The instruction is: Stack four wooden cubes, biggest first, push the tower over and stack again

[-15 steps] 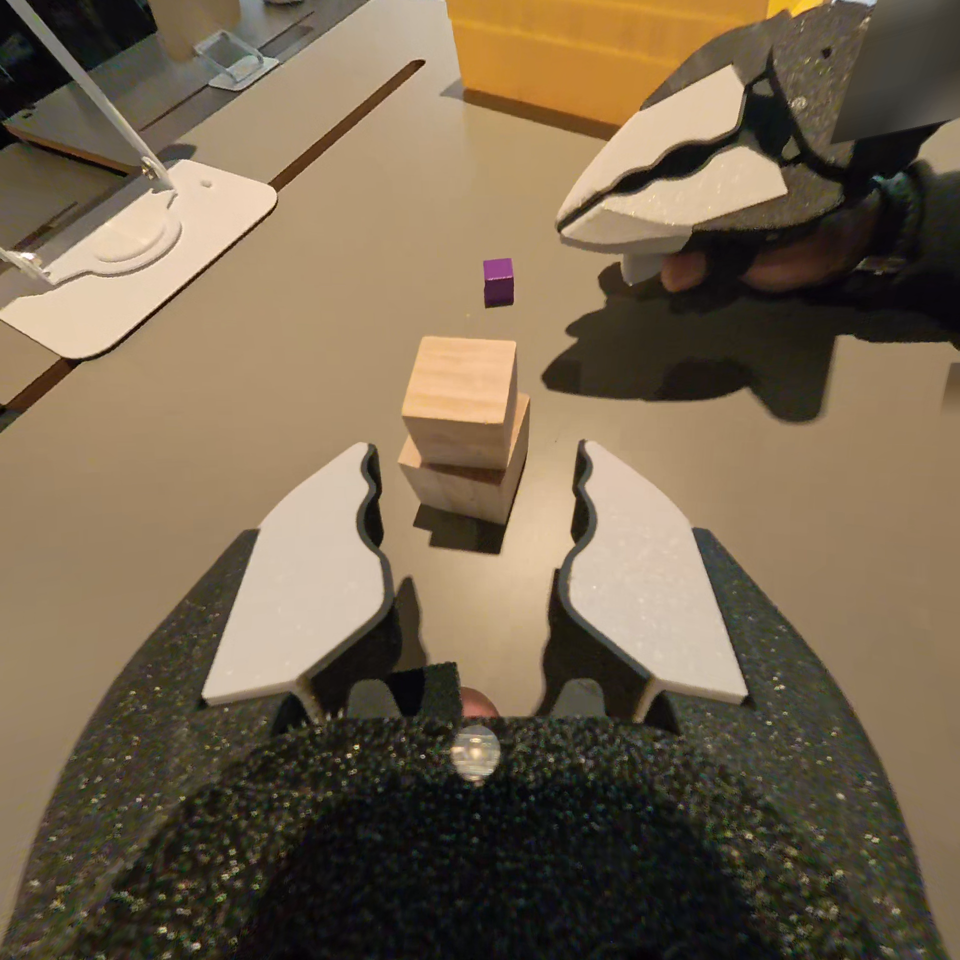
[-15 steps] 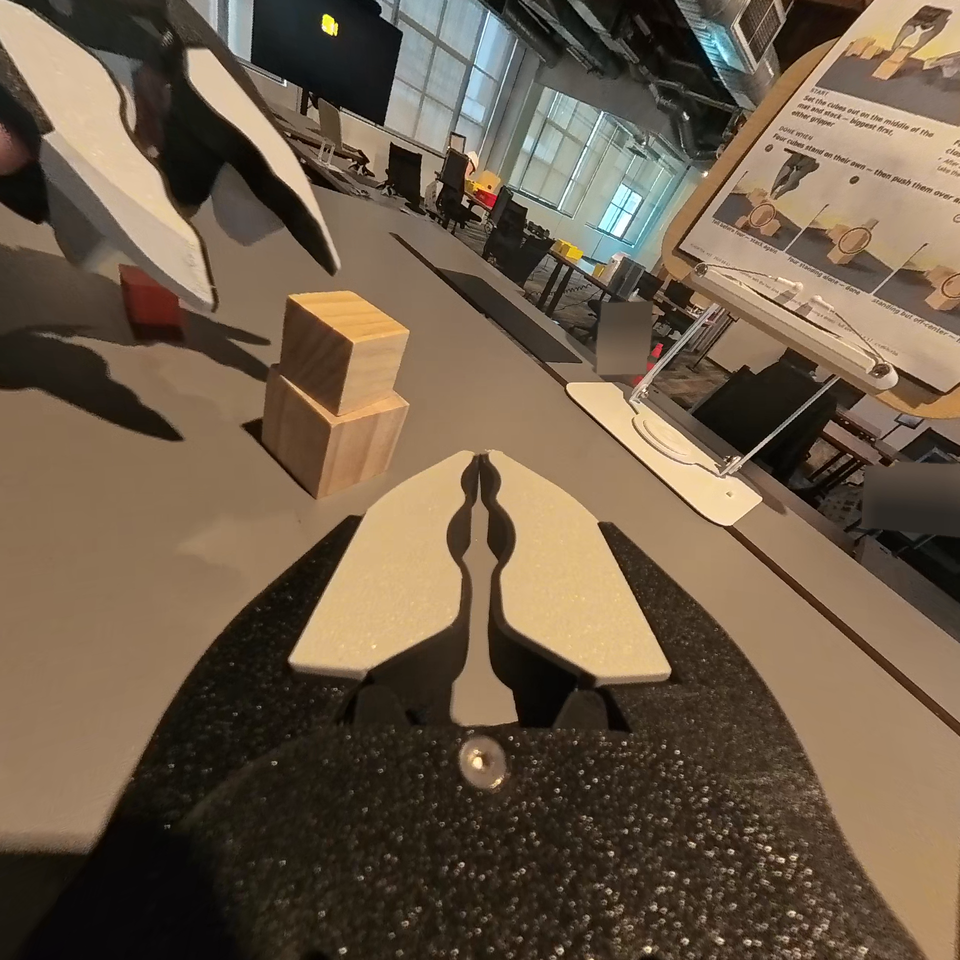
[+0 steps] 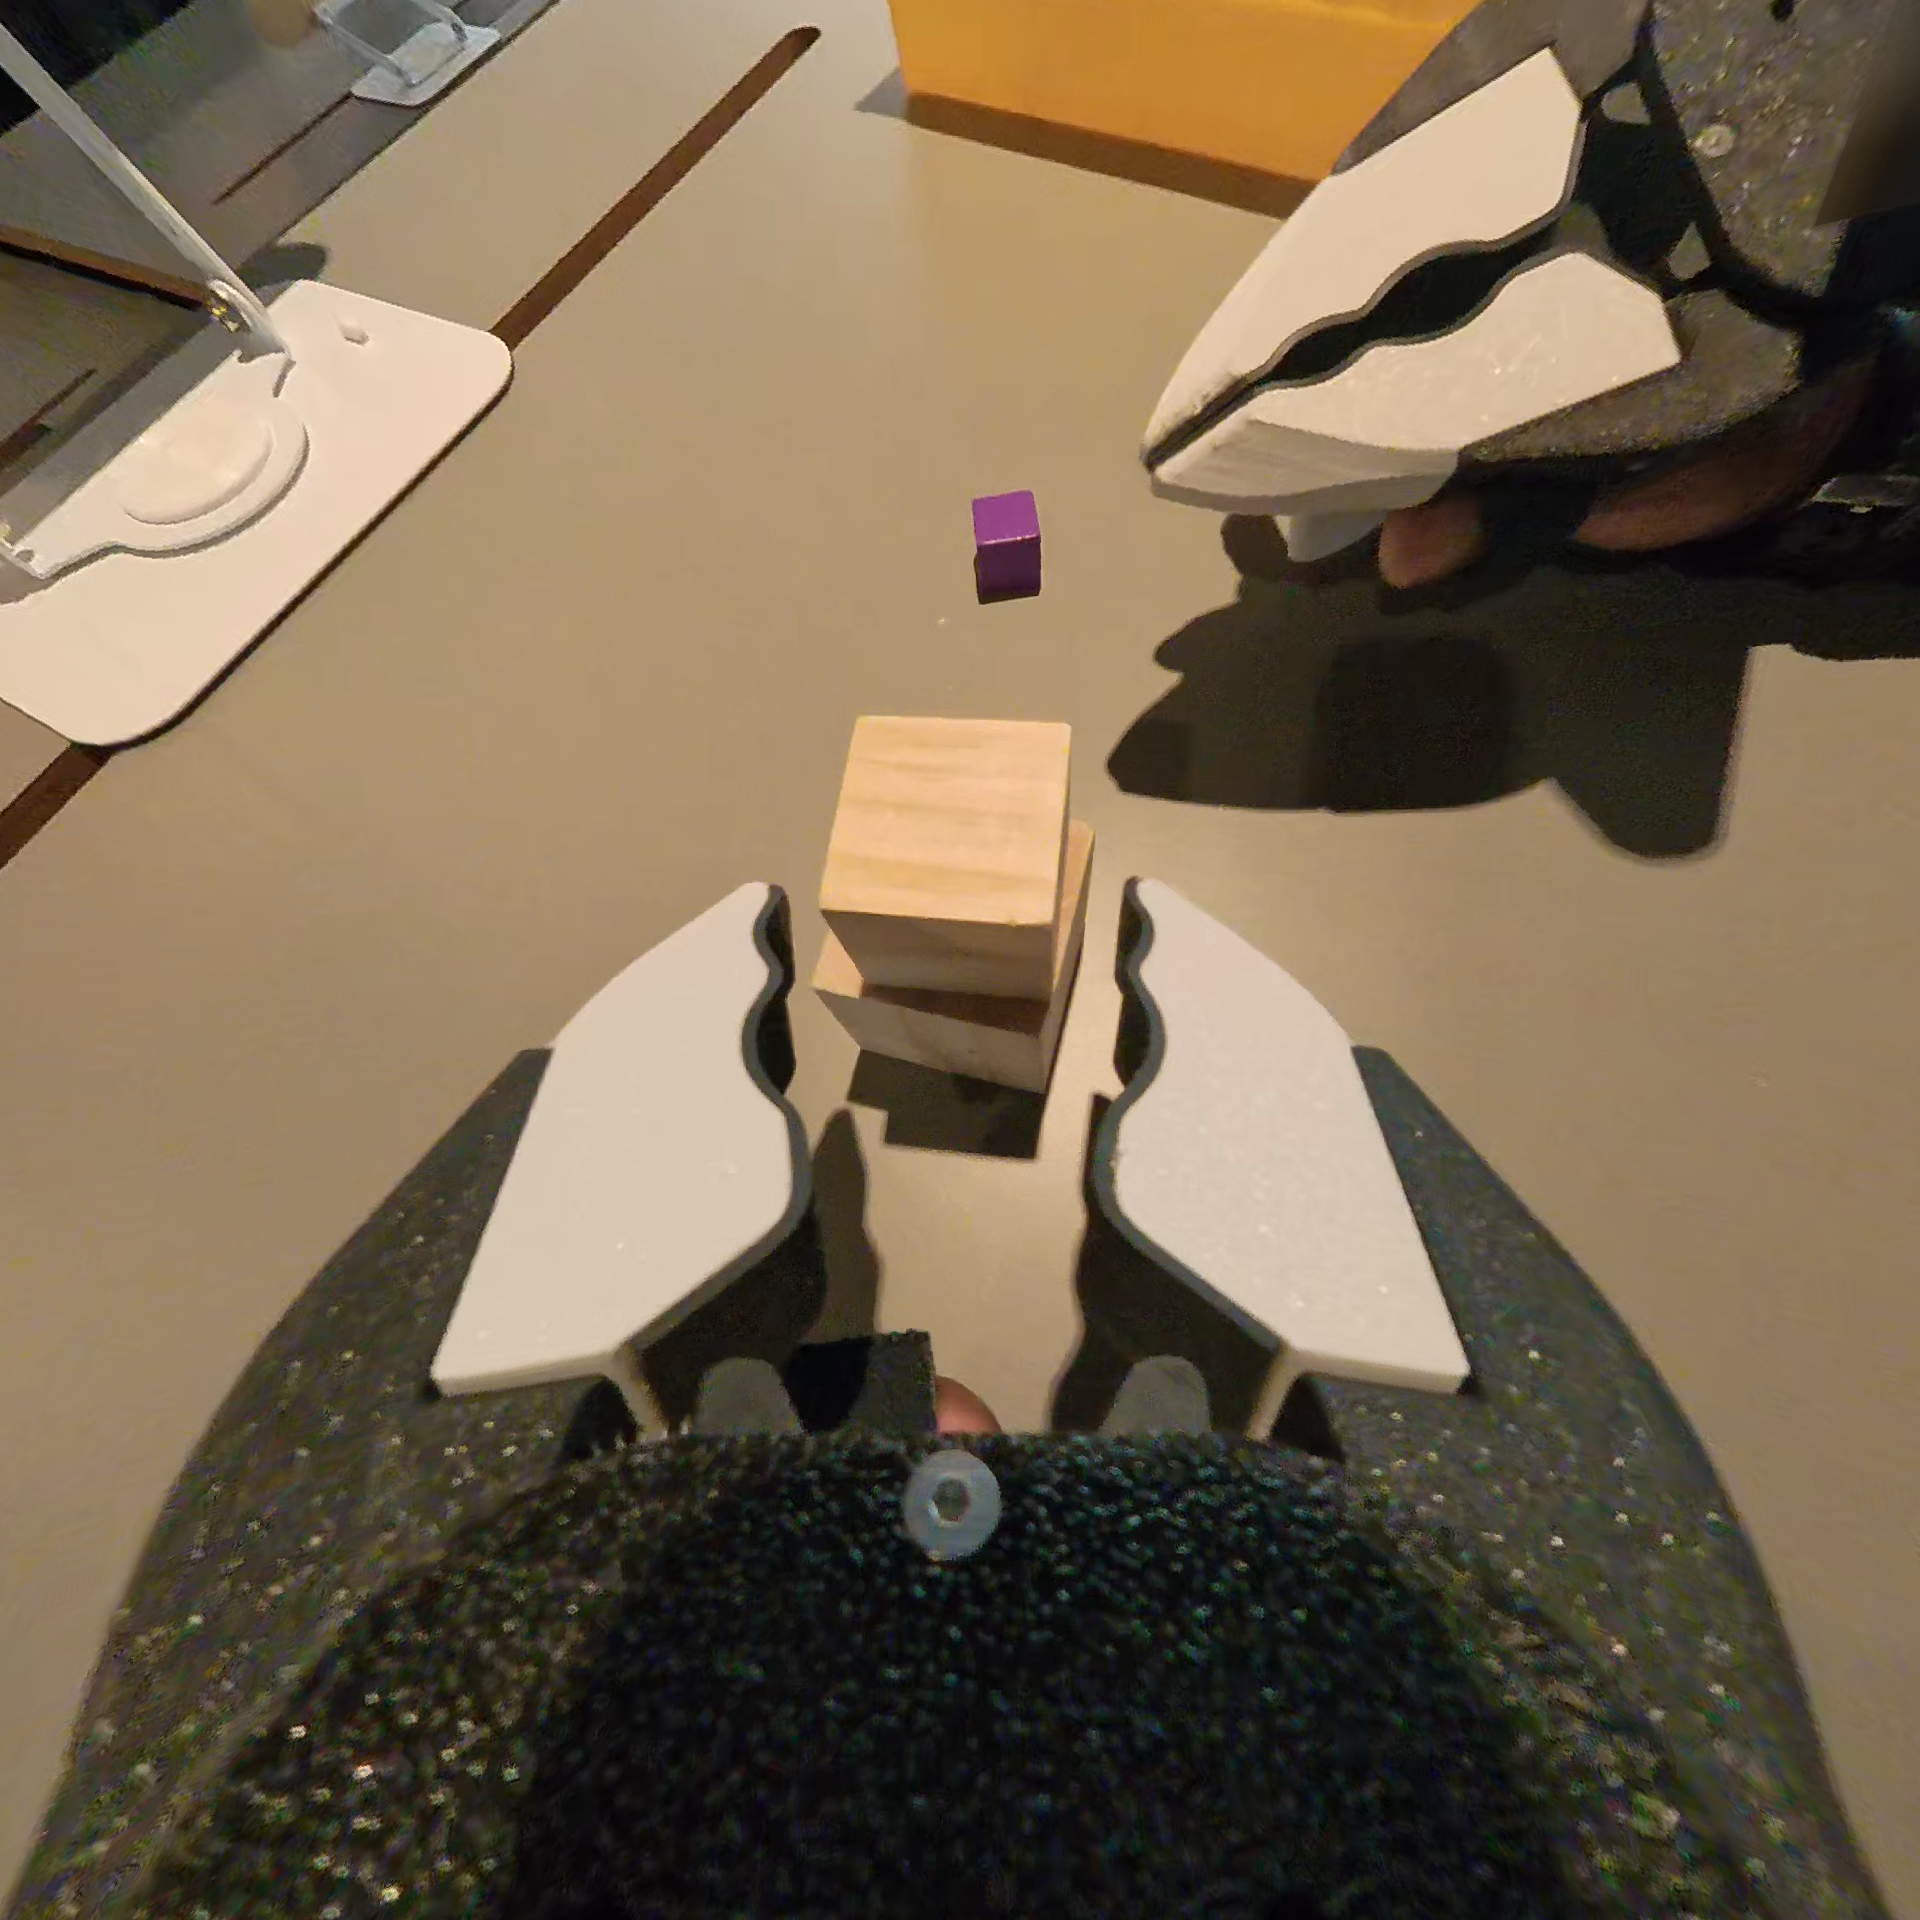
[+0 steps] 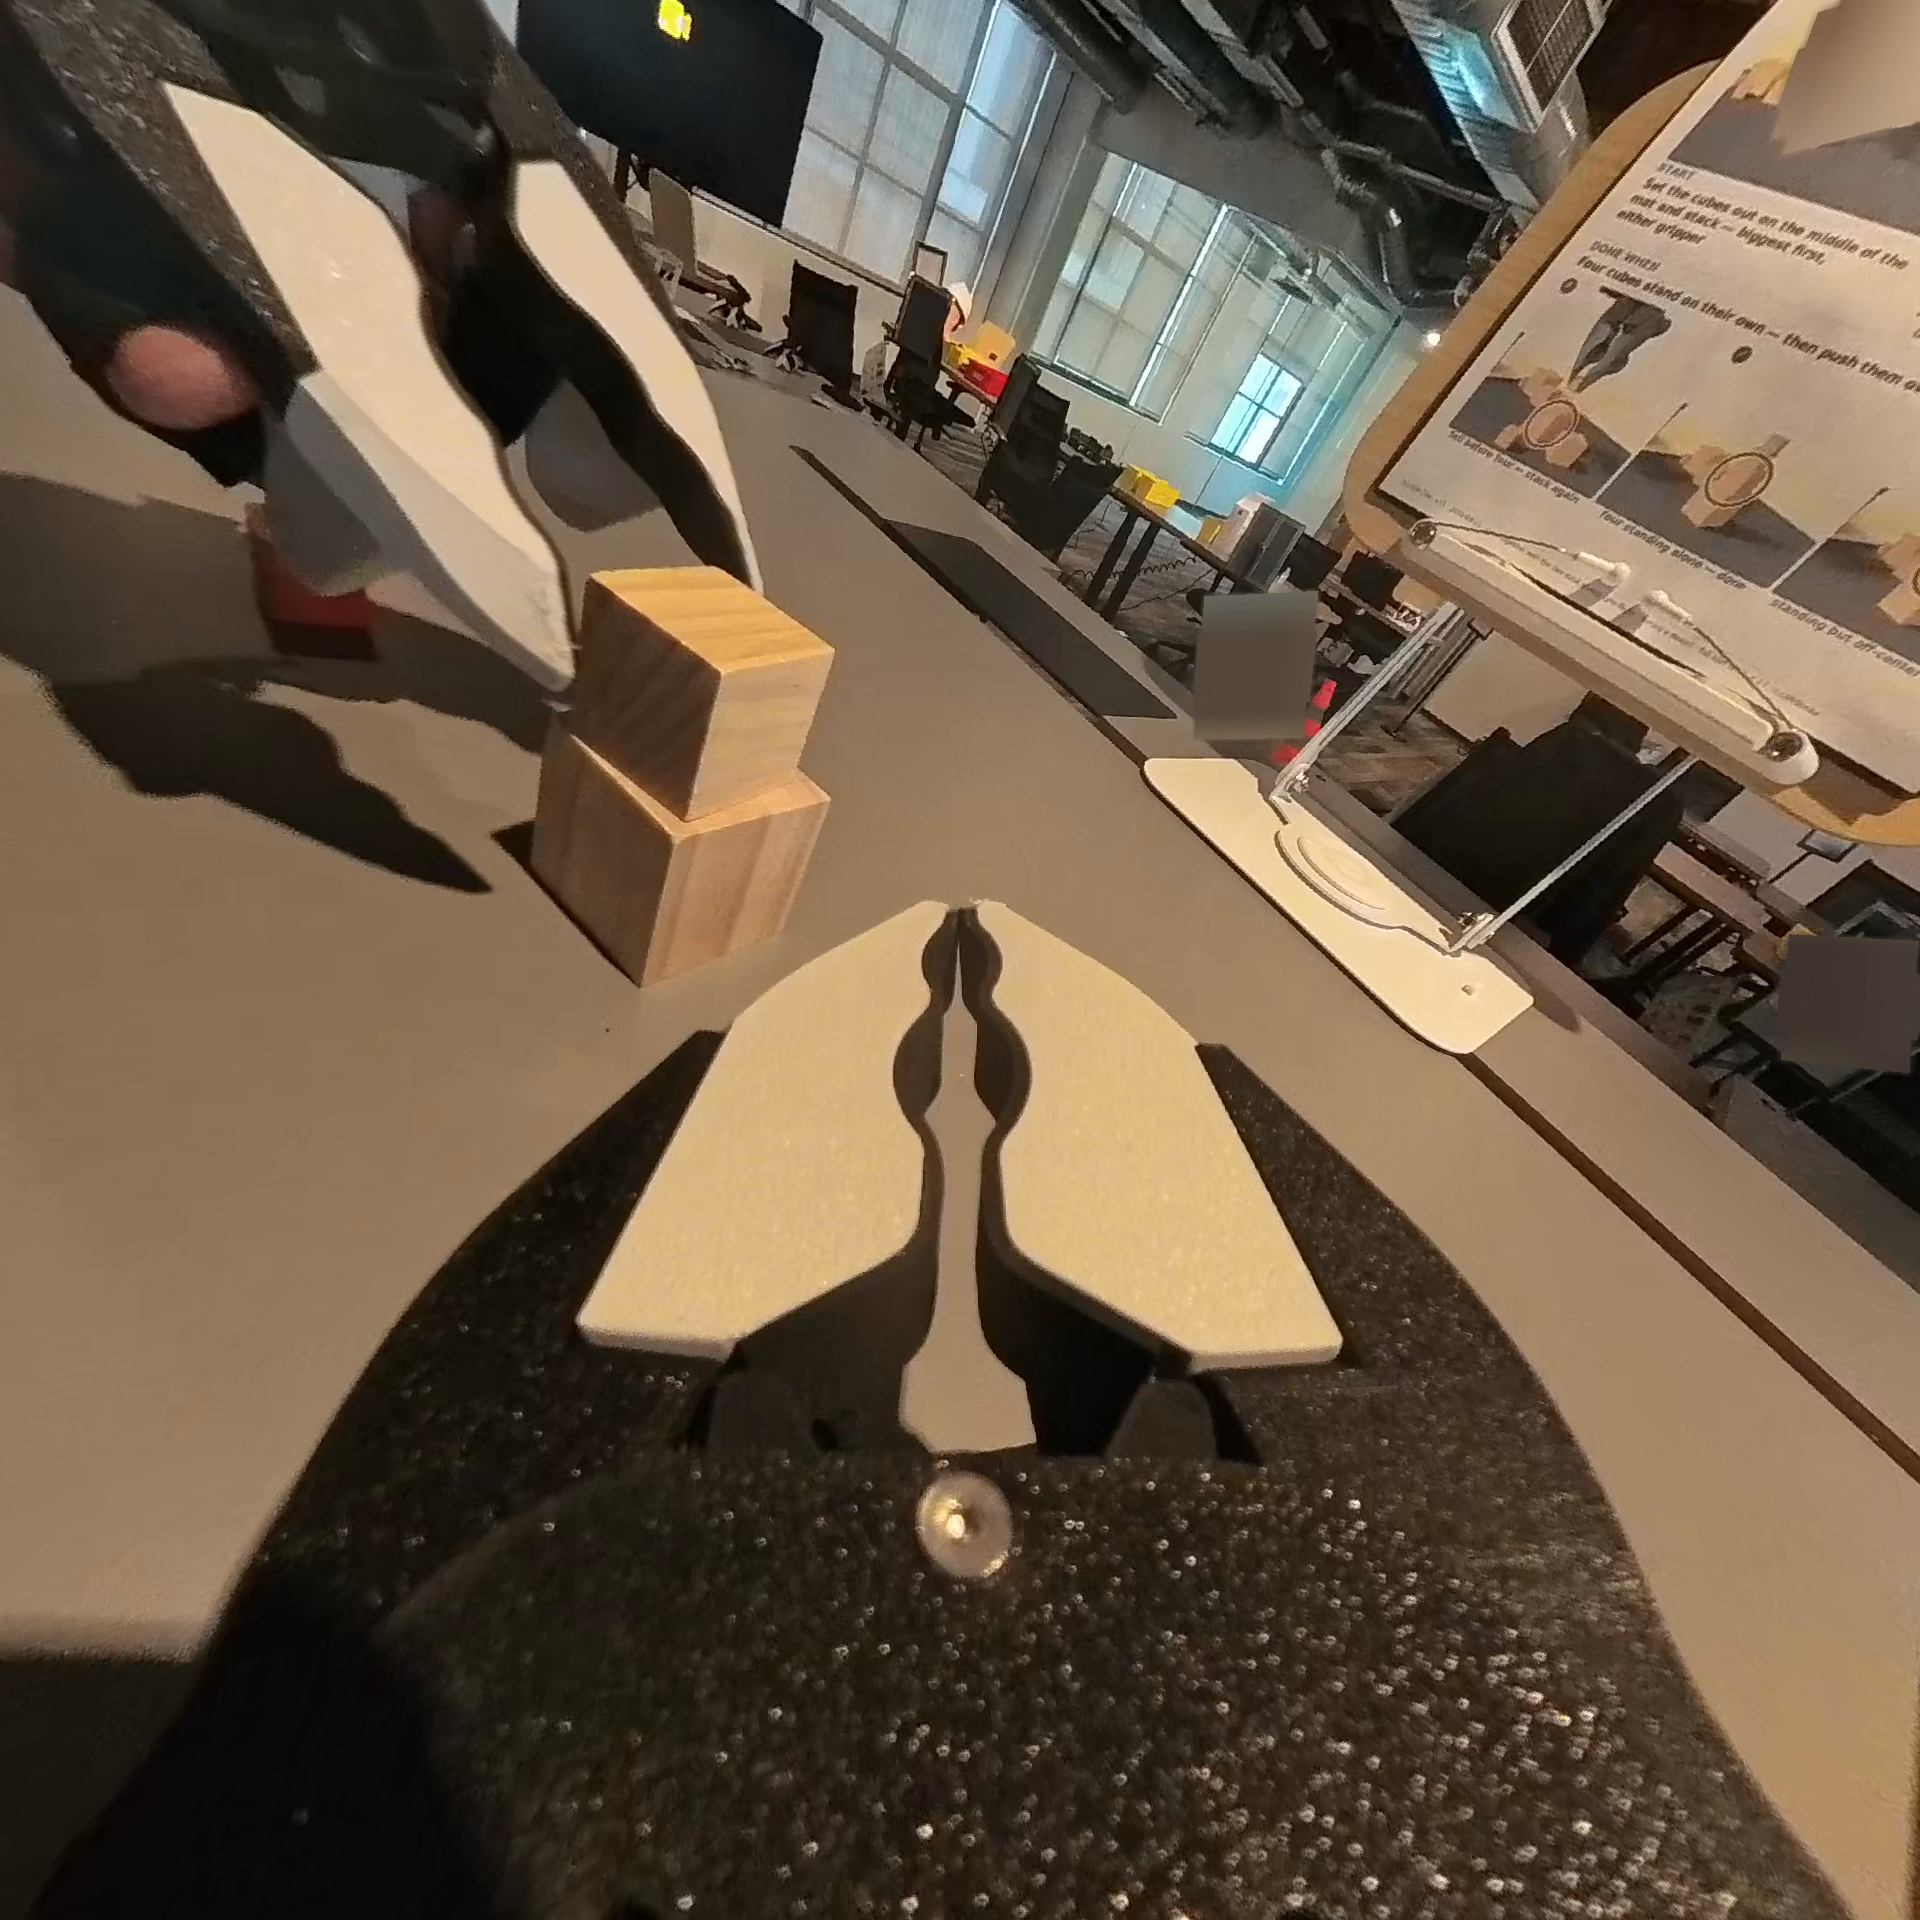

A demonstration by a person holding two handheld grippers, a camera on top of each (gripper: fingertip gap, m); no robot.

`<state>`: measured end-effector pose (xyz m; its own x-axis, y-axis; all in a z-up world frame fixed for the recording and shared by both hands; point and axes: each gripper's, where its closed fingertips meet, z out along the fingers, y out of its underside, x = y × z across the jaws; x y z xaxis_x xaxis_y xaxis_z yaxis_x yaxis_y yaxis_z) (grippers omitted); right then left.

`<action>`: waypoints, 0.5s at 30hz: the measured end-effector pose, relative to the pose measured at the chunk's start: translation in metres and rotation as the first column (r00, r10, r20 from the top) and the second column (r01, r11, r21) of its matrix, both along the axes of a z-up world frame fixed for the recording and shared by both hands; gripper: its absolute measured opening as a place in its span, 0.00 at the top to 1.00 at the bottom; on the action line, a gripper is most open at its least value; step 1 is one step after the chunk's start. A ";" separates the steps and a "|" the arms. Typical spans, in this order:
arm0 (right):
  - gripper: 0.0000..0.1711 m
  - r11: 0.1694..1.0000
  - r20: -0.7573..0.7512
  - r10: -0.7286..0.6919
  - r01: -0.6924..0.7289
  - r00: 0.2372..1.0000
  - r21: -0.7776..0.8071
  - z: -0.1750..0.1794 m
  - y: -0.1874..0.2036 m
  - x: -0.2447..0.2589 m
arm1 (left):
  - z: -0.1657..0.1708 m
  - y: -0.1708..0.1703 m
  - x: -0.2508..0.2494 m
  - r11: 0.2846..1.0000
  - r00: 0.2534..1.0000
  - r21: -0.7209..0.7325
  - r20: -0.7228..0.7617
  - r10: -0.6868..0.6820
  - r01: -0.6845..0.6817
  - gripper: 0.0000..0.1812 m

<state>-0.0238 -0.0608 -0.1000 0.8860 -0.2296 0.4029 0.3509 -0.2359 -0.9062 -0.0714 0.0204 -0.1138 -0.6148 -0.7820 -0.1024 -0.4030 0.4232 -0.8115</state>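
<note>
Both hand-held grippers were seen above a grey counter point(image 3: 416, 935). On the left hand-held gripper point(image 3: 945, 914) the fingers were spread apart and nothing was held; its tips were placed on either side of a two-block stack, just beside it, and contact could not be made out. The stack was formed by a large wooden cube point(image 3: 956, 1029) resting on the counter and a slightly smaller wooden cube point(image 3: 951, 831) set on top, turned a little so that its corners overhung the lower one.

On the right hand-held gripper point(image 4: 958, 914) the fingers were brought together with their tips touching, and nothing was gripped. It was kept low over the counter, to the right of the stack and apart from it.

A small purple cube point(image 3: 1006, 545) was found on the counter beyond the stack, well apart from it. A small red cube point(image 4: 312, 603) was seen in the right wrist view, on the counter behind the left gripper and partly hidden by it.

A white stand base point(image 3: 260, 499) was placed at the counter's edge, and an instruction board point(image 4: 1683, 416) was held above it. A yellow box point(image 3: 1143, 83) was seen at the far end.
</note>
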 end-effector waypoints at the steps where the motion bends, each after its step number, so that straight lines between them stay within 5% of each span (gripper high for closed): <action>1: 1.00 1.000 -0.001 0.000 0.000 1.000 0.000 0.000 0.000 0.000 | 0.000 0.000 0.002 1.000 1.000 0.001 -0.007 -0.002 0.002 0.69; 4: 1.00 1.000 -0.001 0.001 -0.001 1.000 0.001 0.000 0.000 0.000 | -0.003 0.001 0.003 0.999 0.999 0.013 -0.033 -0.029 0.029 0.76; 15: 1.00 1.000 0.004 0.005 -0.005 1.000 -0.012 -0.002 0.001 -0.001 | 0.002 0.002 0.008 0.986 0.985 0.025 -0.040 -0.165 0.166 0.76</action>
